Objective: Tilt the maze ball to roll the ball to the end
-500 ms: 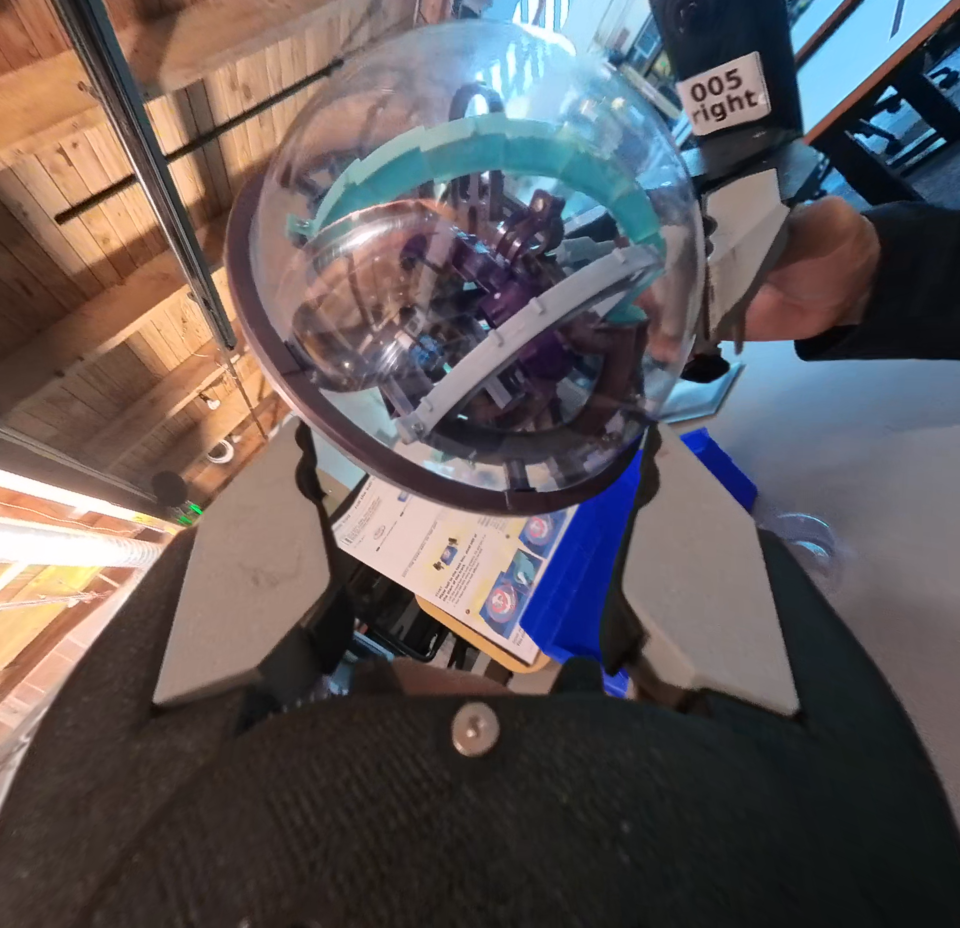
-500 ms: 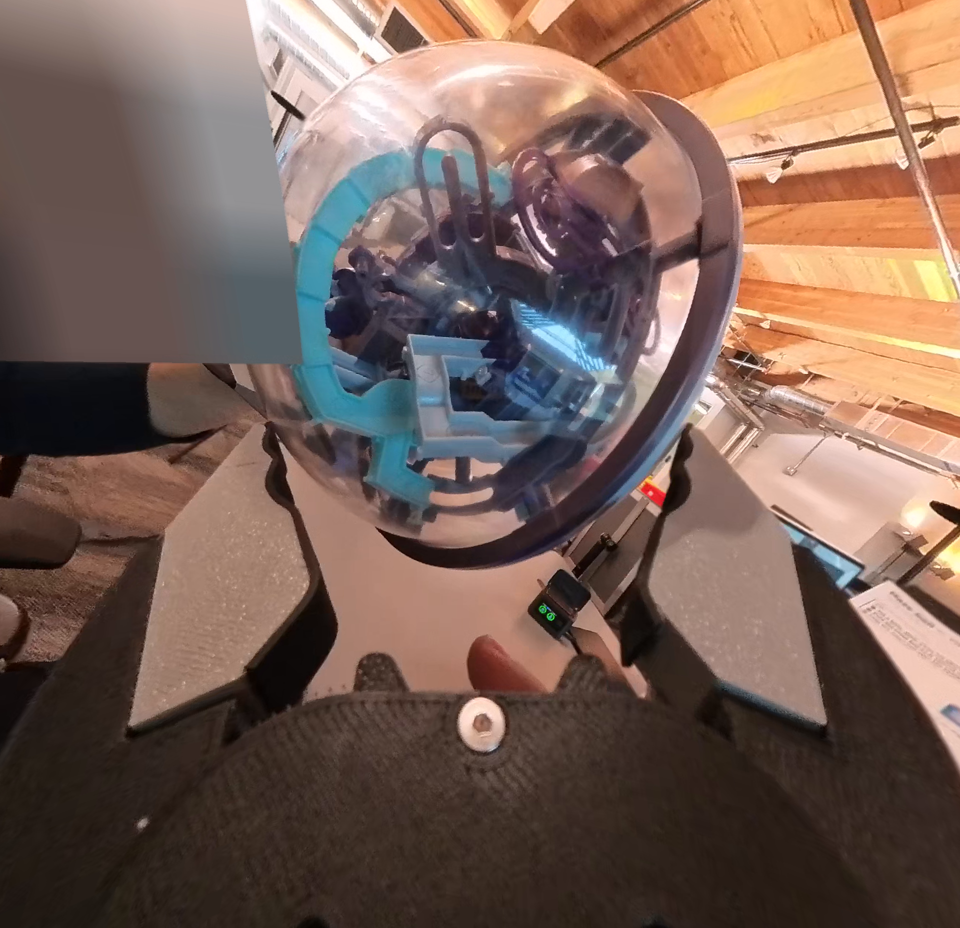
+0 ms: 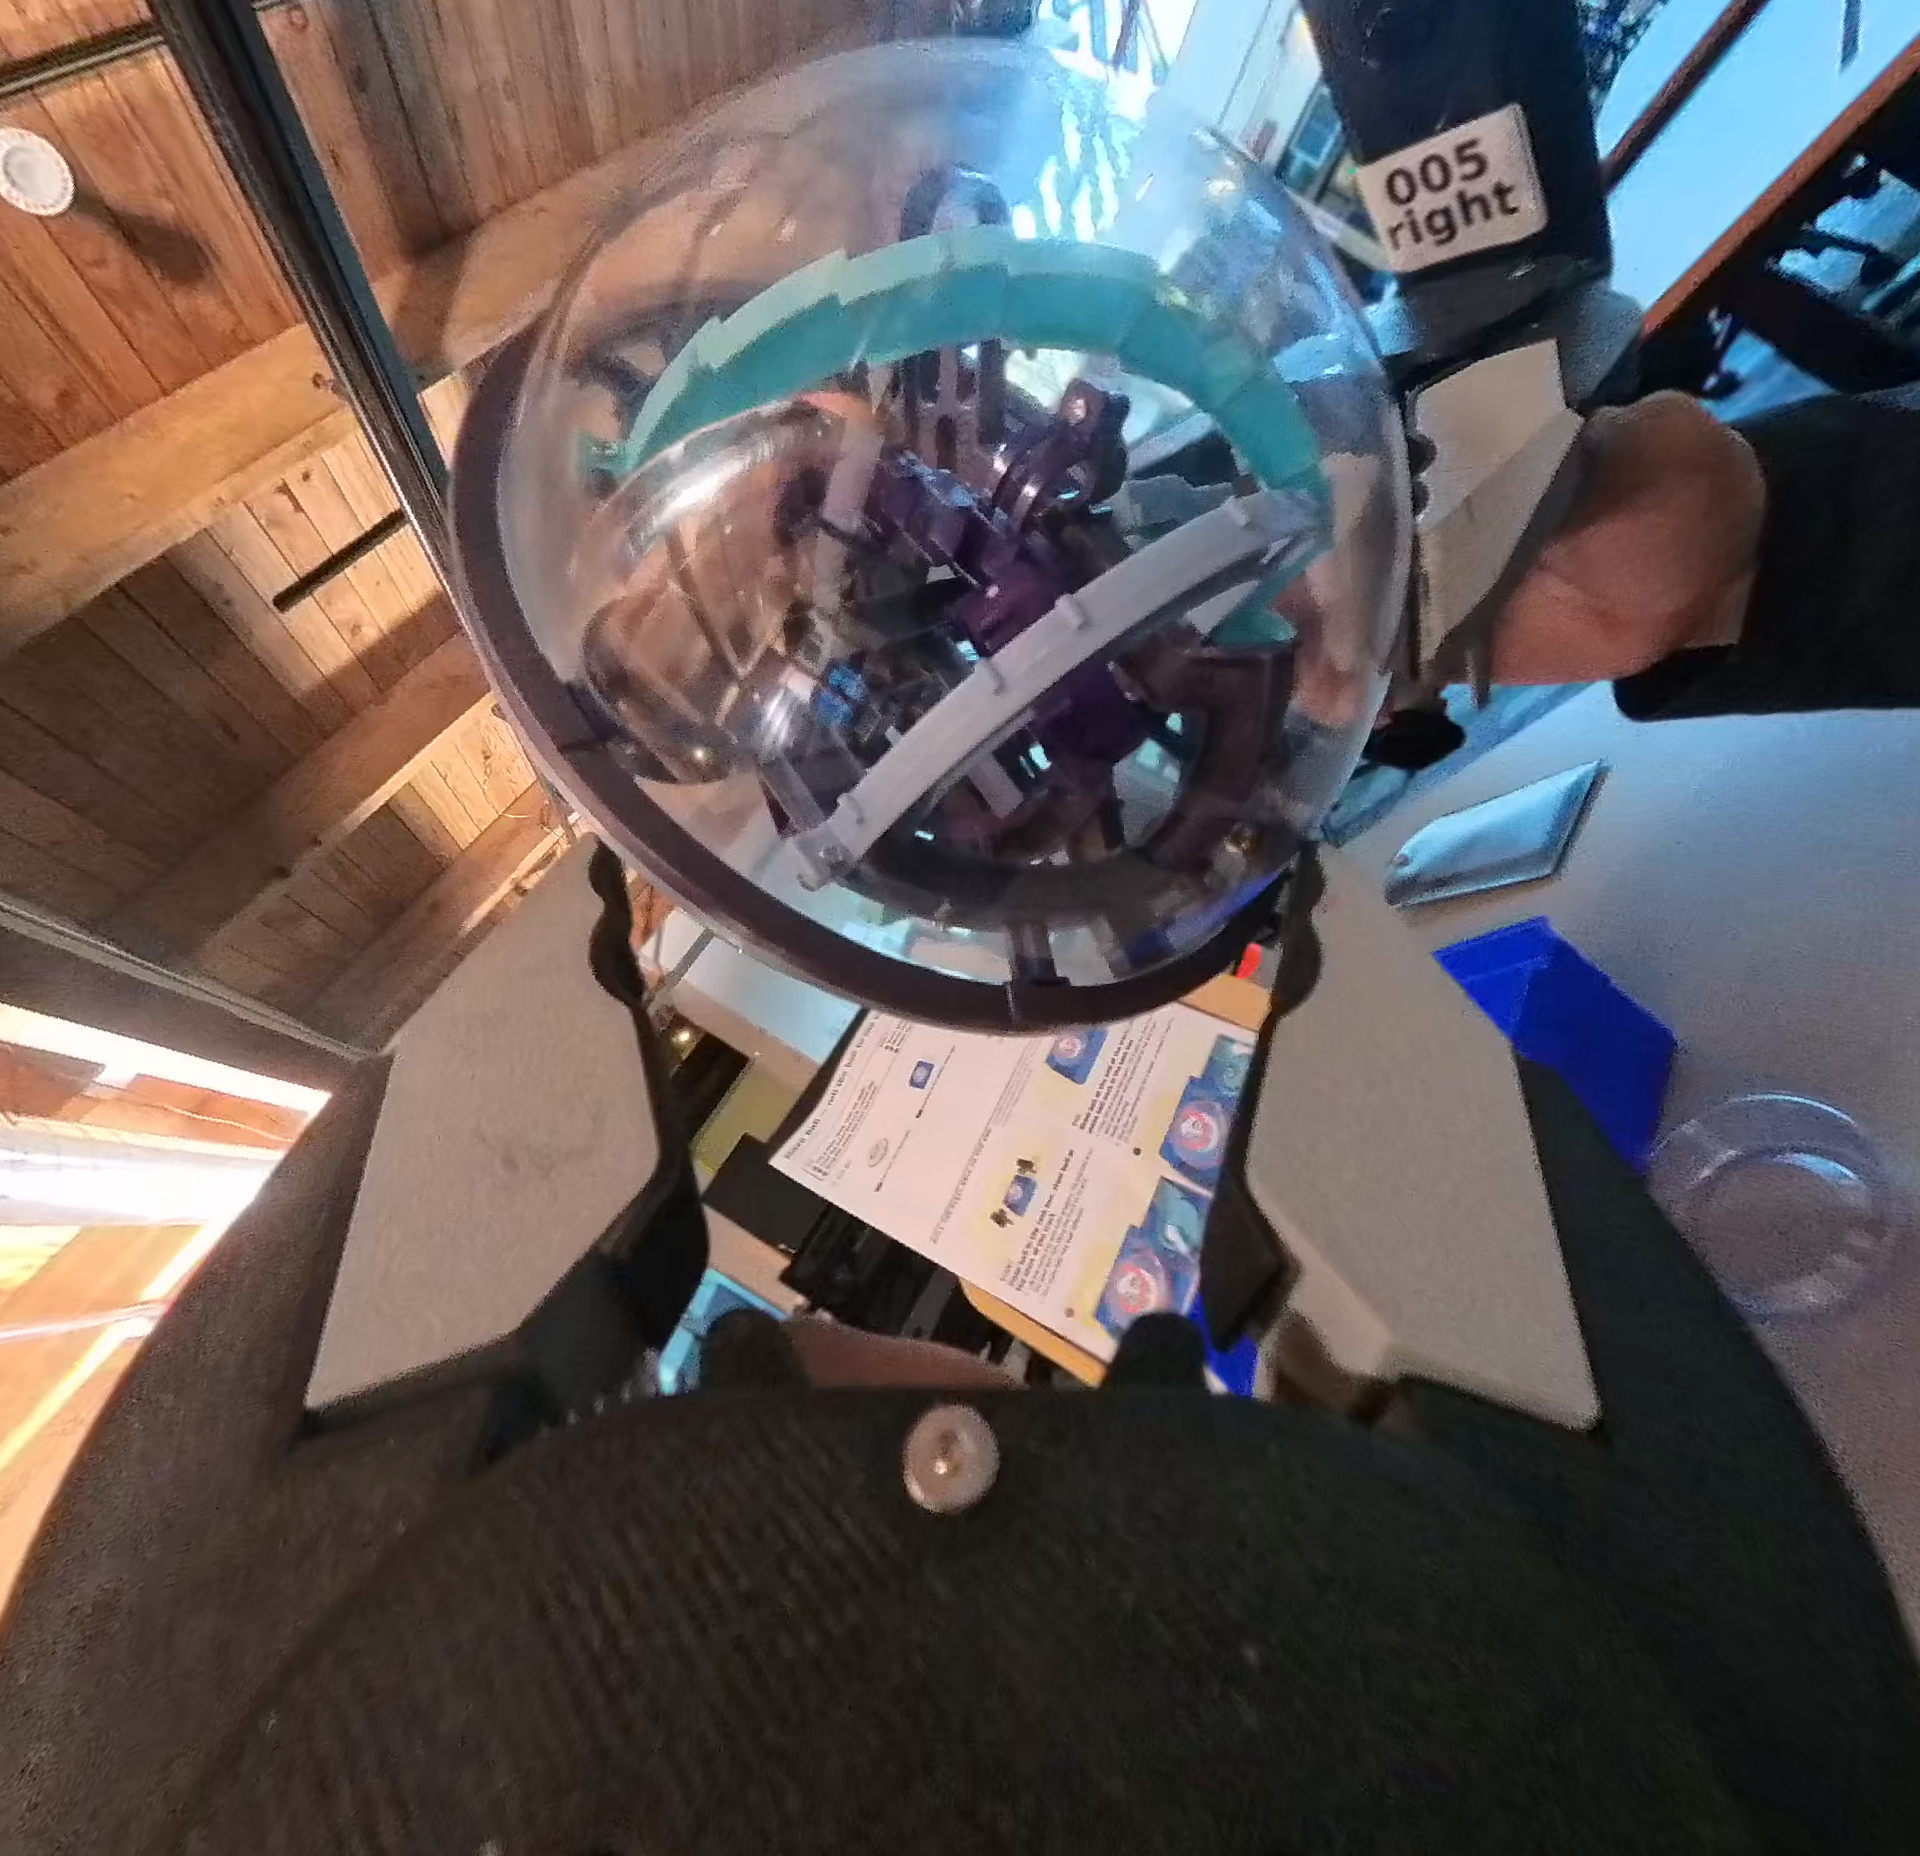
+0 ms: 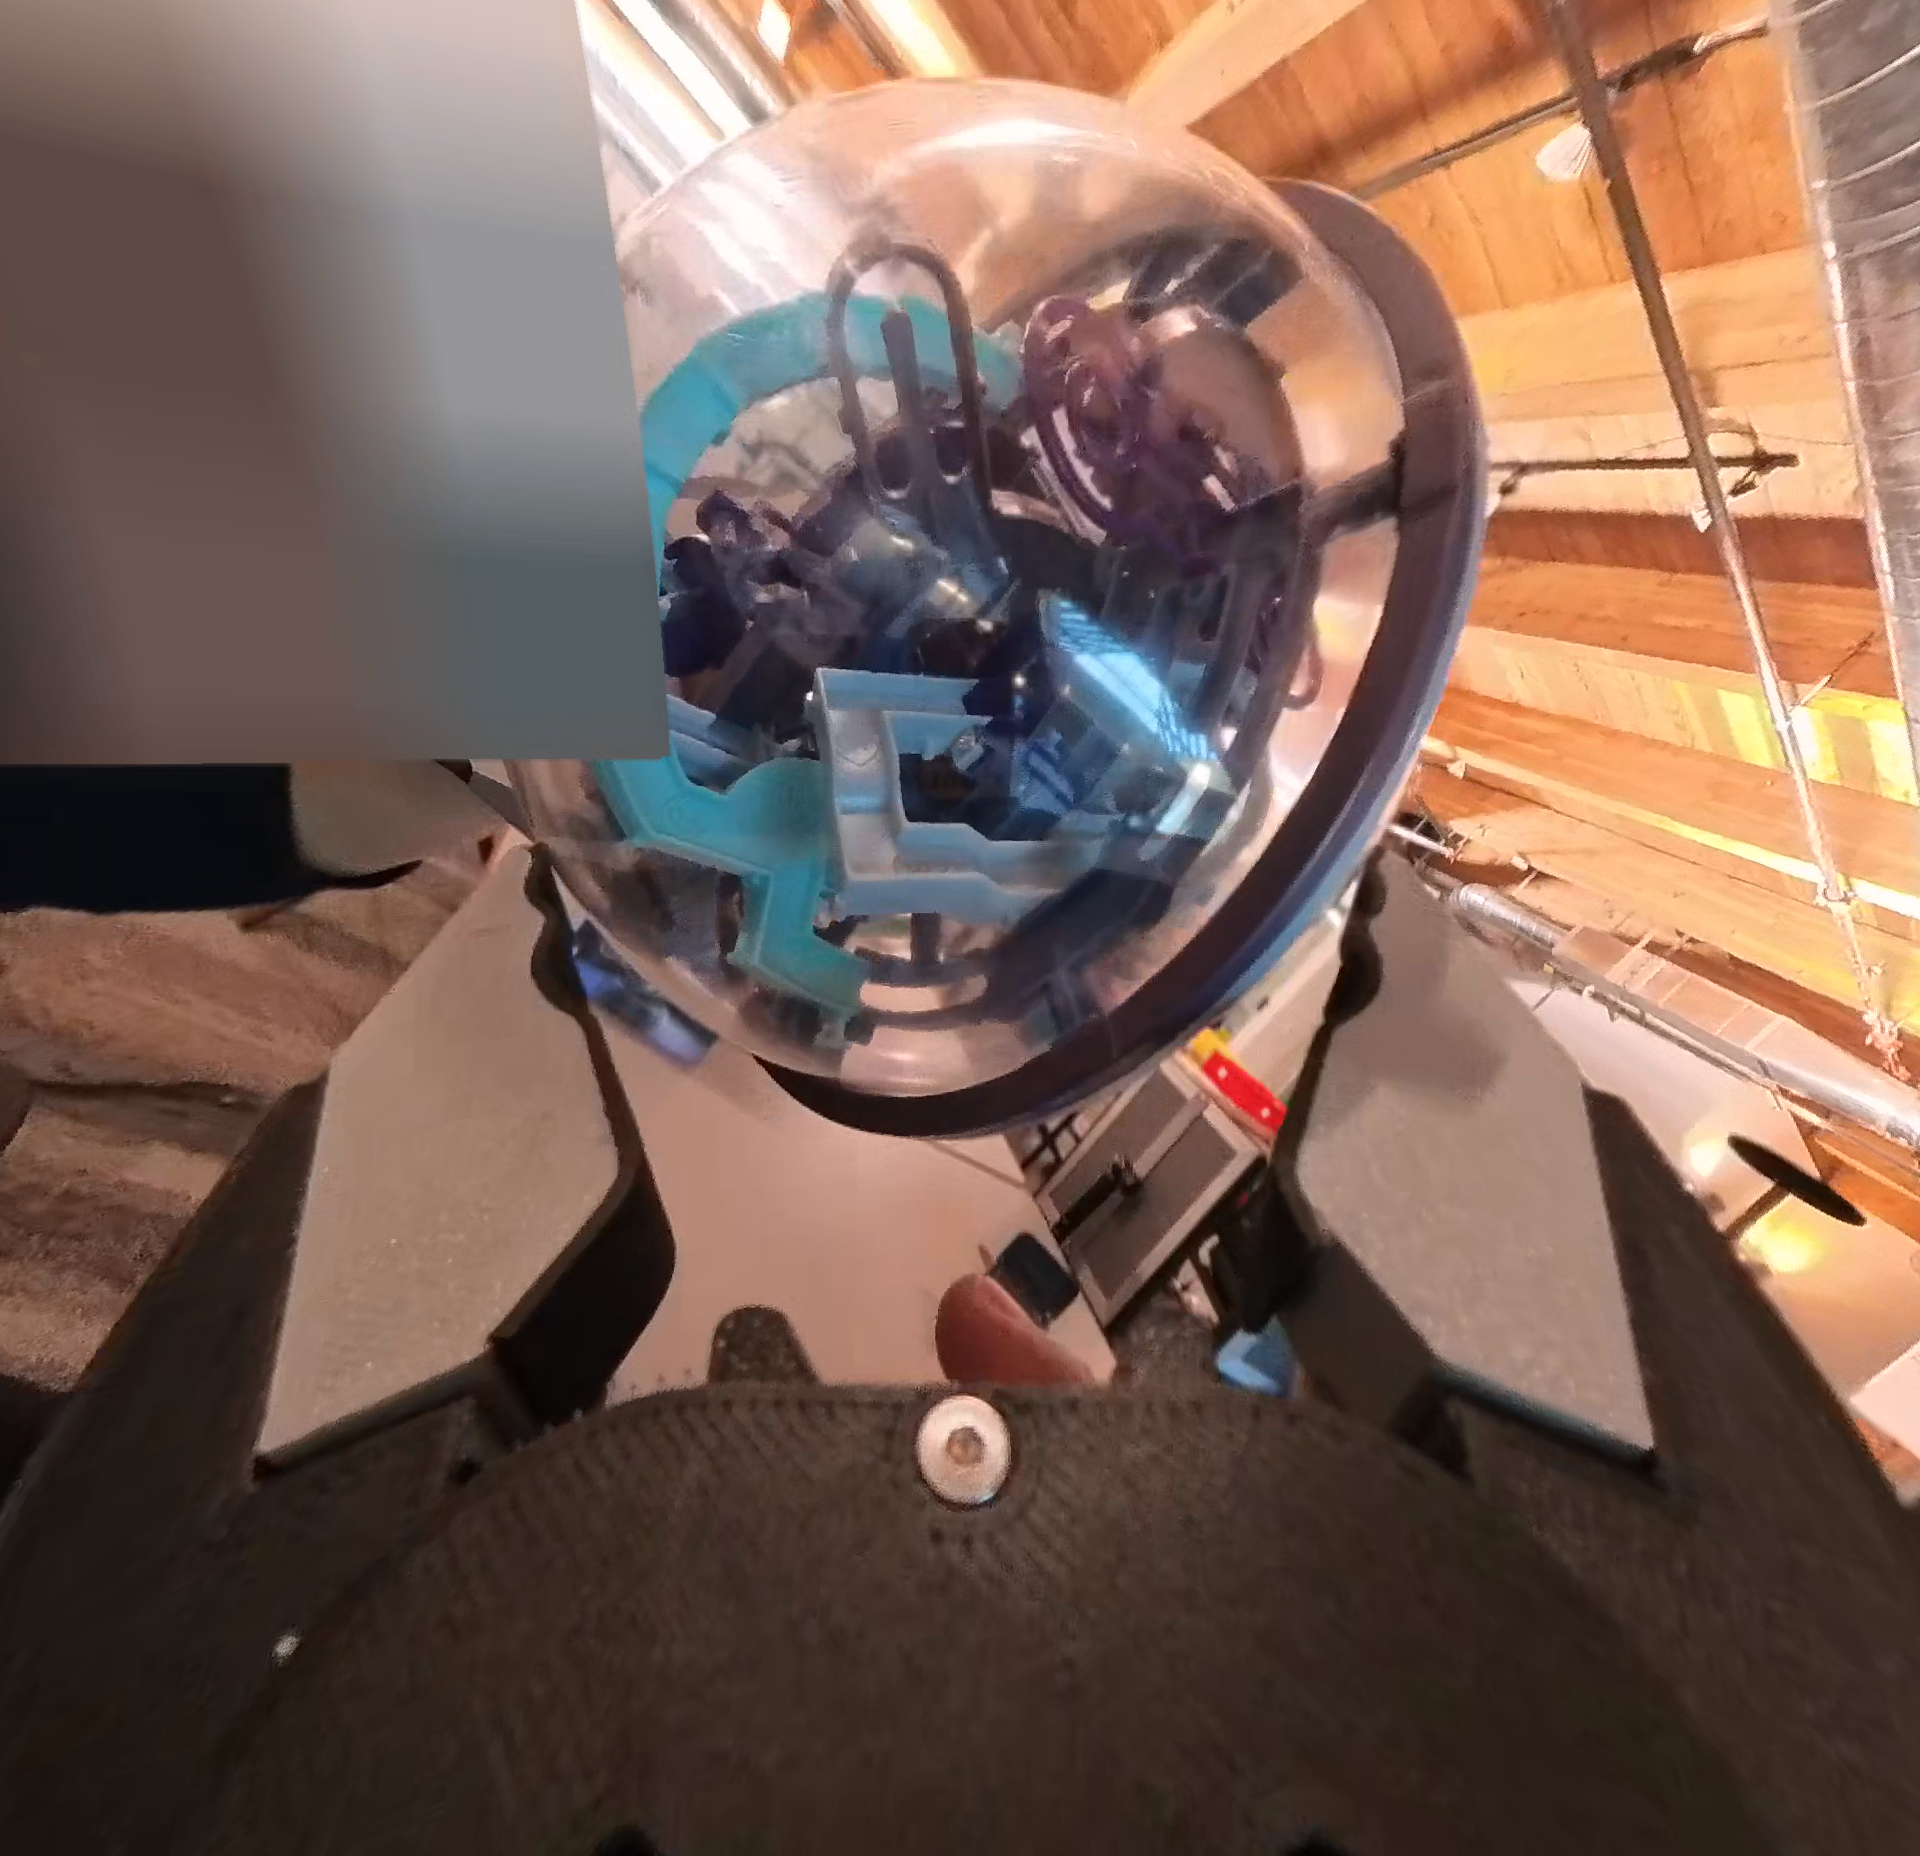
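Observation:
The maze ball [image 3: 935, 518] is a clear sphere with a dark equator rim and teal, grey and purple tracks inside. It is held up in the air between both grippers. My left gripper [image 3: 954, 871] is shut on its lower part, with the fingertips [image 3: 608, 876] against the rim. My right gripper [image 4: 954, 887] is shut on the same ball [image 4: 1018, 611] from the opposite side, and its finger [image 3: 1475, 476] shows in the left wrist view at the ball's right. I cannot make out the small rolling ball among the tracks.
Below the ball lie a printed instruction sheet [image 3: 1018, 1162], a blue bin [image 3: 1558, 1017], a clear plastic ring [image 3: 1766, 1204] and a silvery pouch [image 3: 1496, 850] on a grey table [image 3: 1766, 871]. A person's hand [image 3: 1642, 559] holds the right gripper. Wooden ceiling beams [image 4: 1558, 663] fill the background.
Both grippers have tilted the ball slightly. In the left wrist view the sheet and blue bin have shifted right beneath it. Both grasps are unchanged.

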A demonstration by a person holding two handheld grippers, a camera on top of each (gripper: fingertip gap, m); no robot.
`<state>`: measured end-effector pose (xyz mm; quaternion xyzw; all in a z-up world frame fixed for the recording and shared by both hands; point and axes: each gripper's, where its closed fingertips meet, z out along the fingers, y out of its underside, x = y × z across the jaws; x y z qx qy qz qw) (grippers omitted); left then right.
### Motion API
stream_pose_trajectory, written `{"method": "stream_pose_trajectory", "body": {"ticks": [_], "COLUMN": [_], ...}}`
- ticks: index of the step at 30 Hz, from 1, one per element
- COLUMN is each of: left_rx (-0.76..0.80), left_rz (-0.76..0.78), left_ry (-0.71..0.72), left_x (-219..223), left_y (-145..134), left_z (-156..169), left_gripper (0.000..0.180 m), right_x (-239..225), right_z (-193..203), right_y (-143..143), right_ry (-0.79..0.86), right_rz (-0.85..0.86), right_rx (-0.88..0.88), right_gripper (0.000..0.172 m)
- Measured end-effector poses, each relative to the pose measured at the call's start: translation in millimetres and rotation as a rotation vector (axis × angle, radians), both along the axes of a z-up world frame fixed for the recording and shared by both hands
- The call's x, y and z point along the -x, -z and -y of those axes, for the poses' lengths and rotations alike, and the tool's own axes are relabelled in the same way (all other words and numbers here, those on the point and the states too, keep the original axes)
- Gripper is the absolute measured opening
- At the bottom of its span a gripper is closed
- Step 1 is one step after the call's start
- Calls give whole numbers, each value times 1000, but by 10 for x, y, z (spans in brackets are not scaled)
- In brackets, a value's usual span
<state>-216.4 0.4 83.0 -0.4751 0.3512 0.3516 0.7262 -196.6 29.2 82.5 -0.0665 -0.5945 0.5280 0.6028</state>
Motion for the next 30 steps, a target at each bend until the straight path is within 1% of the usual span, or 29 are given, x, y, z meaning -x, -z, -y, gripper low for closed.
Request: {"method": "stream_pose_trajectory", "body": {"ticks": [4,9,13,18,23,30], "left_rx": [-1,-28,-56,-35,20,86], "left_rz": [-76,-164,-251,-308,-276,-261], "left_ry": [-64,-148,-208,-245,-253,-297], "left_x": [-80,-110,-108,-80,-37,3], "left_y": [-100,-69,-53,-97,-203,-234], "left_z": [31,71,62,48,23,17], "left_gripper": [122,123,123,123,123,123], "right_x": [-77,-71,-65,4,44,90], "right_z": [30,38,20,-17,-33,-43], "right_y": [-85,-19,10,3,-96,-107], "right_ry": [-41,-54,-47,-45,-61,-69], "right_rz": [-82,-109,-185,-183,-161,-132], "right_rx": [-4,-51,-97,-82,-29,18], "right_gripper": [142,142,141,141,141,141]}}
